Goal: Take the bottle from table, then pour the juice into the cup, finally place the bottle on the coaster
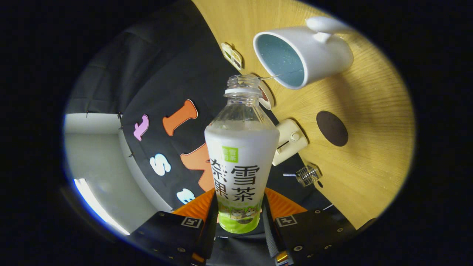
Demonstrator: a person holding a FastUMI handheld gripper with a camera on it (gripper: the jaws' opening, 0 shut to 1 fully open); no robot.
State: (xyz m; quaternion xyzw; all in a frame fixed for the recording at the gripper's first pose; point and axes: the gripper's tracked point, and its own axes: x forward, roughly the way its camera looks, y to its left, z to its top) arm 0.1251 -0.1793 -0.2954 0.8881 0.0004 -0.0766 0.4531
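Note:
My gripper (239, 216) is shut on a clear plastic bottle (241, 155) with a white and green label, both fingers pressing its lower part. The bottle is uncapped, and the whole view is rolled, so the bottle is tipped with its open mouth (242, 79) toward the white cup (301, 53). The cup has a pale blue inside and a handle on its far side; it stands on the wooden table (369, 147) just beyond the bottle's mouth. A thin stream runs from the mouth toward the cup's rim. A round dark brown coaster (332, 128) lies on the table beside the cup.
A cream boxy device with a knob (290, 140) and a small clear ribbed piece (307, 174) lie at the table's edge near the bottle. Two small round tags (232, 55) sit along the same edge. The black cloth wall hangs behind.

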